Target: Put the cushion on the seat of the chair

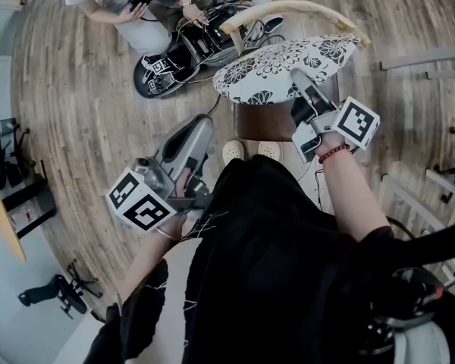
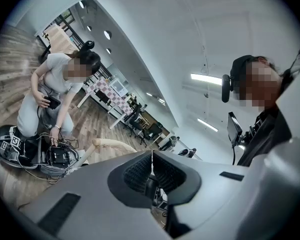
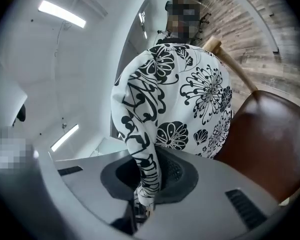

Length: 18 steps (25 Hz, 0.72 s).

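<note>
A white cushion (image 1: 284, 67) with black flower print hangs tilted over the chair's brown seat (image 1: 262, 121), in front of the pale curved wooden backrest (image 1: 288, 10). My right gripper (image 1: 303, 89) is shut on the cushion's near edge. In the right gripper view, the cushion (image 3: 185, 94) rises from between the pads of that gripper (image 3: 147, 179), with the brown seat (image 3: 270, 144) beside and below it. My left gripper (image 1: 189, 146) is to the left of the chair, apart from it. It is shut (image 2: 151, 159) with nothing between its pads.
A person (image 1: 129, 2) crouches on the wooden floor beyond the chair, hands at a round open case of cables and electronics (image 1: 186, 51). Two pale slippers (image 1: 233, 152) show at the chair's near side. Dark office chairs (image 1: 0, 158) stand at the left edge.
</note>
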{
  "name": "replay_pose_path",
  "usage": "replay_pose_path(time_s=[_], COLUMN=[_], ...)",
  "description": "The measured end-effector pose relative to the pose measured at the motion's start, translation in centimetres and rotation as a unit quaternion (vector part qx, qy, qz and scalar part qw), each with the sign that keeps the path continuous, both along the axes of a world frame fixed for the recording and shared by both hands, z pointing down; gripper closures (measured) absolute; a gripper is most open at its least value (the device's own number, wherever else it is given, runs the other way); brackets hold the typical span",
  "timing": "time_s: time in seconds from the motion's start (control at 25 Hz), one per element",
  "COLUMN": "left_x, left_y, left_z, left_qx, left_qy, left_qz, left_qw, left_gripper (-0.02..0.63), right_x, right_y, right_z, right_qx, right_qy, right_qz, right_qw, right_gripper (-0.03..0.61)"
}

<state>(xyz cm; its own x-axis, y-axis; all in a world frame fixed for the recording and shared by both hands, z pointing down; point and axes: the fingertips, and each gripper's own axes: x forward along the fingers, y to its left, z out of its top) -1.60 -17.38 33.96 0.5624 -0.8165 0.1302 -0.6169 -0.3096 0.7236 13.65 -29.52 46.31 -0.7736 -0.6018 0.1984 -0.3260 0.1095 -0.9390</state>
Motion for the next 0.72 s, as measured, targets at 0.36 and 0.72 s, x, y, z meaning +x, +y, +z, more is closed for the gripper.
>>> replay_pose_path(time_s=[0.36, 0.72], left_x=[0.1, 3.5], left_y=[-0.4, 1.2], left_z=[-0.1, -1.3], left_qx=[0.001, 0.017], left_qy=[0.003, 0.0], left_qz=[0.014, 0.045], left_qw=[0.9999, 0.9988], left_gripper=[0.594, 0.594], right_x=[1.6, 5.2], right_y=[2.5, 7.1], right_z=[1.2, 1.8], right_qx=[-0.027, -0.043], right_qy=[0.011, 0.023], right_qz=[0.0, 0.014], right_qw=[1.0, 0.999], right_gripper=[0.548, 0.548])
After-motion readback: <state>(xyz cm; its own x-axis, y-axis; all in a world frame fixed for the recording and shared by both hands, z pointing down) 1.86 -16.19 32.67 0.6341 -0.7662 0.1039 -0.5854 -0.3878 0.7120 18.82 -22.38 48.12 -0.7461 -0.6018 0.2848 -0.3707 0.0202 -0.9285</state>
